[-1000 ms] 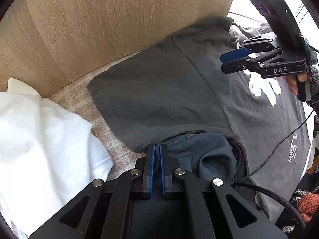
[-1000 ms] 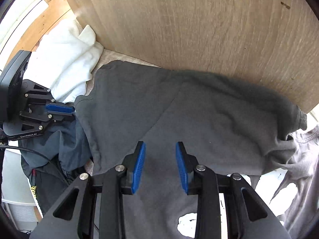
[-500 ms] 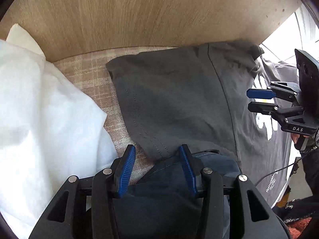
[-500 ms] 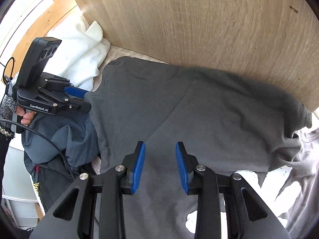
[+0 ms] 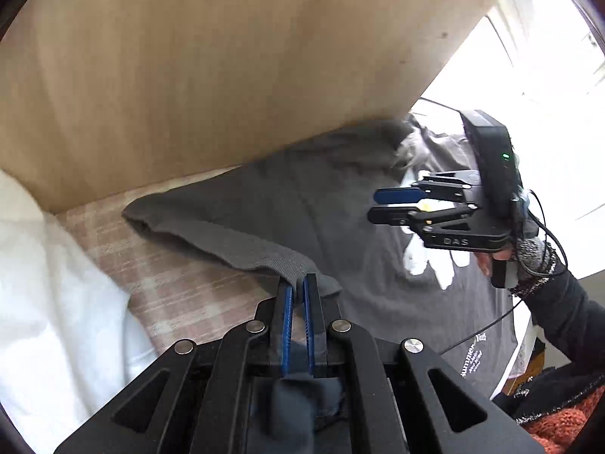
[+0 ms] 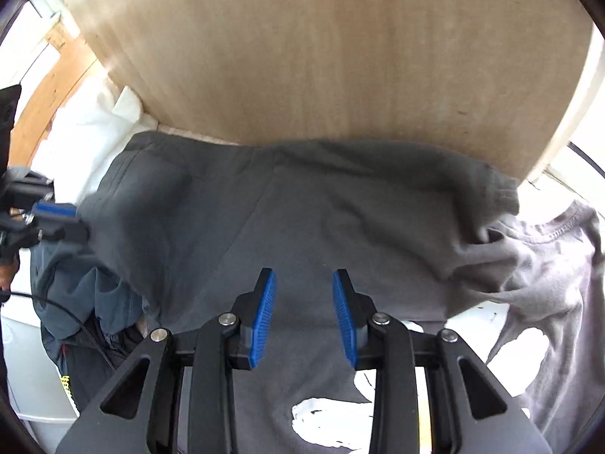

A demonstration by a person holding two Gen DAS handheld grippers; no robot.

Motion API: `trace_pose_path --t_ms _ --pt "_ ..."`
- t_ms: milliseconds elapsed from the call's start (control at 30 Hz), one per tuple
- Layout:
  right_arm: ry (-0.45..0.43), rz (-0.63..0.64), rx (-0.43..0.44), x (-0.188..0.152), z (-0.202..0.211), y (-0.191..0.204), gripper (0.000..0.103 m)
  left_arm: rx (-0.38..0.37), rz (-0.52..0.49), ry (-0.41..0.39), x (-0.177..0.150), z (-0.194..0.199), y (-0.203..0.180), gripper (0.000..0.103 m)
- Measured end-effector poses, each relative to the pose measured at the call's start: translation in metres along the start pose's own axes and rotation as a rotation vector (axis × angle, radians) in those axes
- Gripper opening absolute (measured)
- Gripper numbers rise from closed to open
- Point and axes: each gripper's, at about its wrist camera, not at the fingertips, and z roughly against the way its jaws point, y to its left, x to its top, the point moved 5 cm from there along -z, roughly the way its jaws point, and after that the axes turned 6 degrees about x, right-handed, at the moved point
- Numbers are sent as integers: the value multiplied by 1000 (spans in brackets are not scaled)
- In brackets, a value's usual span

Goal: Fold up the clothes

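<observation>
A dark grey T-shirt (image 5: 302, 204) with a white print lies spread on the bed against a wooden board; the right wrist view shows it (image 6: 321, 208) folded over itself. My left gripper (image 5: 297, 283) is shut on the shirt's near left edge, and the pinched hem is raised off the sheet. The same gripper (image 6: 56, 215) shows at the left rim of the right wrist view. My right gripper (image 6: 304, 276) hovers open over the middle of the shirt with nothing between its fingers. From the left wrist view it (image 5: 378, 204) hangs above the print, held by a gloved hand.
The upright wooden board (image 5: 227, 56) closes off the far side. White bedding (image 5: 45, 283) is piled at the left on a plaid sheet (image 5: 170, 265). A blue-grey garment (image 6: 75, 283) lies bunched under the left gripper. A black cable (image 5: 484, 329) trails over the shirt's near right part.
My left gripper opened, moved off the blue-grey garment onto the shirt's edge, shut on it and lifted it. The right gripper drifted a little over the shirt, still open.
</observation>
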Motion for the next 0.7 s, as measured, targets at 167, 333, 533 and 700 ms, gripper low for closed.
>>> trace_pose_path --t_ms 167,333,533,700 --pt "-84 -158 20 -6 34 -49 31 -193 -227 18 17 -34 -117 4" --pt "-40 -78 50 -18 40 -46 31 -120 -323 110 -13 -74 -141 22" --pt "8 39 57 -12 16 -14 31 190 -236 66 -28 -68 -69 28" --pt "55 23 56 -9 -5 -11 31 262 -273 27 -17 -84 -64 31"
